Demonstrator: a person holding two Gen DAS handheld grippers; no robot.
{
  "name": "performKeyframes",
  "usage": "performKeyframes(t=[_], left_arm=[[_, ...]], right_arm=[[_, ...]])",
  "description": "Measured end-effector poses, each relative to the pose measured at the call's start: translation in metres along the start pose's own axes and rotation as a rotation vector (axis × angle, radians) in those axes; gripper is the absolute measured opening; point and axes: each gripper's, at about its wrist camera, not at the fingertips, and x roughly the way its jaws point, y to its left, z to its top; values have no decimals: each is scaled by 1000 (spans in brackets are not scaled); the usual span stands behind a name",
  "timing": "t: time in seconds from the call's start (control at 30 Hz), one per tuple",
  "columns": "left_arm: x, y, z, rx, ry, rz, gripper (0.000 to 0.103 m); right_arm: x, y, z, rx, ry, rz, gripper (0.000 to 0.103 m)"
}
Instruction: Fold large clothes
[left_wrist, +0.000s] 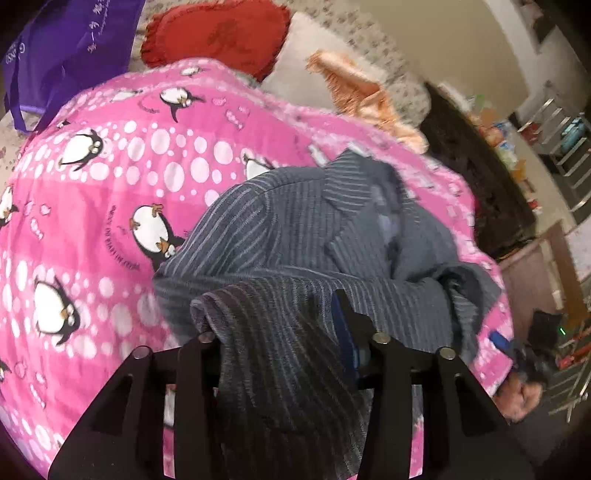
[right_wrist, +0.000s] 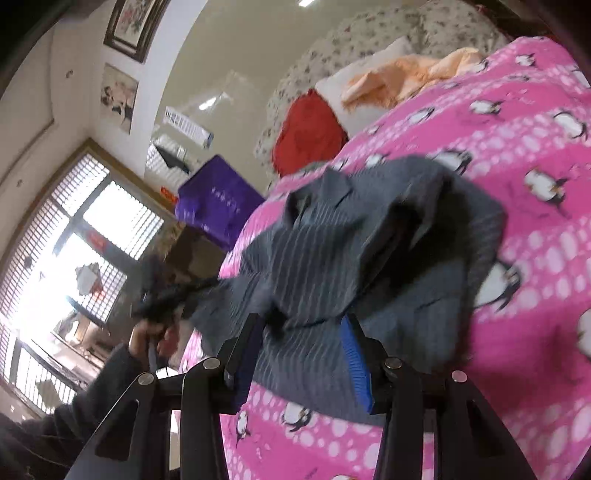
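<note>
Striped shirt (left_wrist: 295, 221) lies bunched on penguin bedspread (left_wrist: 110, 166), draped between part-open left fingers (left_wrist: 280, 332) and right fingers (right_wrist: 299, 350); loose cloth could be snagged on withdrawal, undoing the fold.

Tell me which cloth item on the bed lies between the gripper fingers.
The grey striped garment: its fabric drapes between the left gripper fingers, unlike the orange cloth and red cushion farther off by the pillows.

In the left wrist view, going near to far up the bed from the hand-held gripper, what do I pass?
Left hand-held gripper → grey striped shirt → pink penguin quilt → red cushion.
</note>
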Motion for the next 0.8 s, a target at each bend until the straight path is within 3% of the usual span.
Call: performKeyframes(t=[0.1,0.17,0.3,0.37,0.5,0.57,0.63,0.73,0.8], left_arm=[[23,-7,-1,4,88,61,67],[24,-14,-8,52,89,78,73],[14,-9,-17,76,77,79,74],[1,-1,-15,51,37,87,74],[-28,16,-4,-100,-77,7,76],[-41,20,0,-145,-150,26,83],[-54,21,1,-173,-200,29,83],[-77,6,-13,-110,-252,19,83],[-88,-13,-42,1,-242,-38,83]], right_arm=[[15,10,-5,-20,44,-32,43],[23,18,-9,-56,75,-54,42],[35,20,-9,-100,117,-96,42],[40,17,-7,-96,117,-119,42],[45,3,-8,-76,112,-210,42],[50,-4,-11,-60,118,-265,42],[50,-8,-14,-56,113,-271,42],[49,0,-19,-115,106,-305,43],[47,12,-20,-204,83,-339,42]])
